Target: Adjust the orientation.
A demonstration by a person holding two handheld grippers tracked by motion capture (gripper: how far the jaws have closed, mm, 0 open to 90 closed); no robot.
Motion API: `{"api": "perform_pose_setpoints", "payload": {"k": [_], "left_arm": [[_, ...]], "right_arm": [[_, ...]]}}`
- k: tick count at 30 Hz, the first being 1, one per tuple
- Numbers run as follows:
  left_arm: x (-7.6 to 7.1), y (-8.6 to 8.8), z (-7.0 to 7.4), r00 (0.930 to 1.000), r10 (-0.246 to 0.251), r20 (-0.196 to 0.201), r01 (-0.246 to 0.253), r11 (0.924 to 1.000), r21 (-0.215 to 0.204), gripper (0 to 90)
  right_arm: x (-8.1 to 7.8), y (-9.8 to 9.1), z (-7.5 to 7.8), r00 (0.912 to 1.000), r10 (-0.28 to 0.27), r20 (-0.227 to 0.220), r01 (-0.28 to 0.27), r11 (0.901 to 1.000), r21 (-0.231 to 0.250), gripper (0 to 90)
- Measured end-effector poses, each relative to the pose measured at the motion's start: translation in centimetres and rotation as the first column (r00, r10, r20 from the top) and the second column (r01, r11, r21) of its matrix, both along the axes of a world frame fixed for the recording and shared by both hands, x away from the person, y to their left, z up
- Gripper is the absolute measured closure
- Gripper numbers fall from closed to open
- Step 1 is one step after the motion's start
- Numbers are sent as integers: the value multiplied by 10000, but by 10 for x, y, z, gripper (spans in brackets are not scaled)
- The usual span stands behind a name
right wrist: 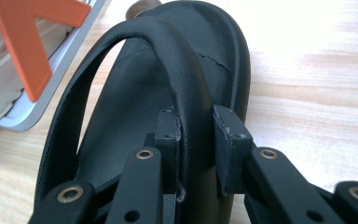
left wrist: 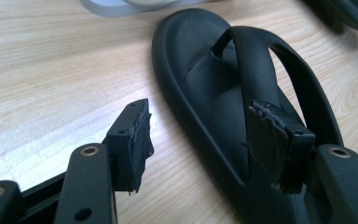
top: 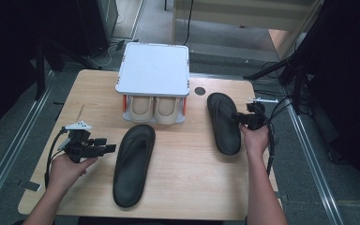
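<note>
Gripping the right sandal by its strap, right tongs clenched; lift level toward the rack. Left tongs released beside left sandal on worktop.

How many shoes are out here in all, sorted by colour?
Black flip-flops: 2, one by the left hand-held gripper at, one whose strap the right hand-held gripper clamps at.
Beige shoes in the white rack: 2, at and.
Total: 4
</note>
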State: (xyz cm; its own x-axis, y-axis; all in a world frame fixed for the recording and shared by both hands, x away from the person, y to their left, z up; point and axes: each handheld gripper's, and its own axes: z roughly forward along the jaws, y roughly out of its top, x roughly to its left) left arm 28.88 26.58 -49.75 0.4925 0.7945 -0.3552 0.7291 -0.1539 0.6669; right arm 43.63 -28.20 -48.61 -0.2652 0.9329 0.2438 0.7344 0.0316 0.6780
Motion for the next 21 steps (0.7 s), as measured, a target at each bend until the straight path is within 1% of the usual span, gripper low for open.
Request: {"api": "perform_pose_setpoints", "payload": {"k": [2,4,8,10,12,15,19,21], "left_arm": [[2,0,0,10000,-28,58,28,10000,11,403],[4,-1,0,10000,18,57,-17,9999,-112,401],[7,-2,1,9999,-62,101,62,9999,-86,401],[8,-3,1,9999,-24,128,25,10000,-86,401],[10,-3,2,9999,-110,83,110,9999,-41,401],[11,-4,2,9999,-108,116,109,9999,-81,402],[15,-5,3,9998,-88,166,89,9999,-52,434],[16,-5,3,9998,-30,180,33,9998,-176,433]], "right_arm": [[-4,0,1,10000,64,-26,-64,10000,-37,743],[-7,1,2,9999,97,-106,-97,10000,4,743],[-11,2,4,9998,208,-39,-208,9998,13,742],[-14,3,5,9996,262,-39,-262,9997,19,742],[-16,5,6,9995,307,-39,-307,9995,5,742],[-20,7,8,9992,400,-56,-400,9992,10,742],[-27,9,11,9987,501,16,-501,9987,4,742],[-30,10,12,9987,507,40,-507,9987,30,742]]}}
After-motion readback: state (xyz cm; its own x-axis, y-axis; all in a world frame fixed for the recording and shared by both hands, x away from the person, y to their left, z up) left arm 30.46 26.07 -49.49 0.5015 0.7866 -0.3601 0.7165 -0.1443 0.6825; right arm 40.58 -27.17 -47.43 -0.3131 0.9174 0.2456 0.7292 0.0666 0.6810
